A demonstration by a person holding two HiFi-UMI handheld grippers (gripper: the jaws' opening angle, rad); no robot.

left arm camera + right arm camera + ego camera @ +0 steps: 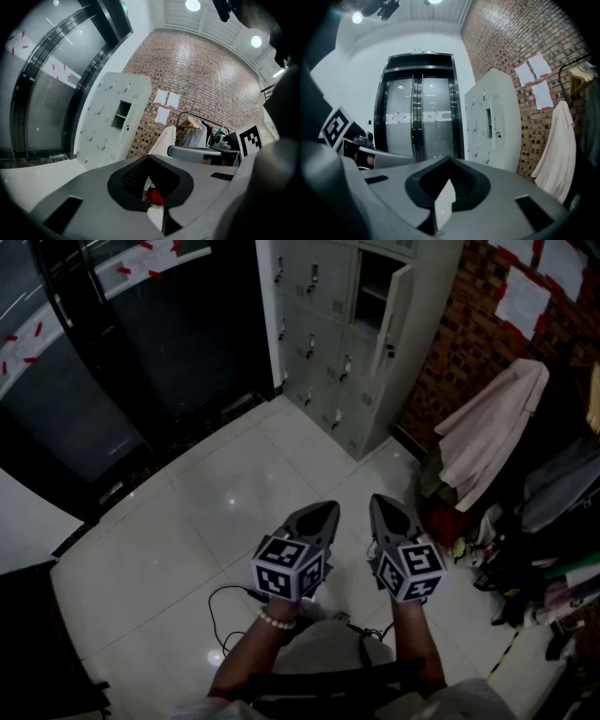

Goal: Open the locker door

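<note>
Holding nothing, left gripper (329, 506), right gripper (377, 499) closed

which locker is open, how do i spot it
Find the red brick wall; the grey locker cabinet stands at its left end. In the cabinet's right column, near the top, one door is swung outward, baring a dark compartment; the other visible doors are shut.

cut off, dark, or too small

the locker bank (319, 324) runs past the head view's top edge, so its upper rows are cut away. its one open compartment (368, 282) is dark inside and its contents cannot be told. print on the papers (522, 301) on the brick wall (459, 352) is too small to read. low in the left gripper view, a red thing (154, 198) is too blurred to name.
</note>
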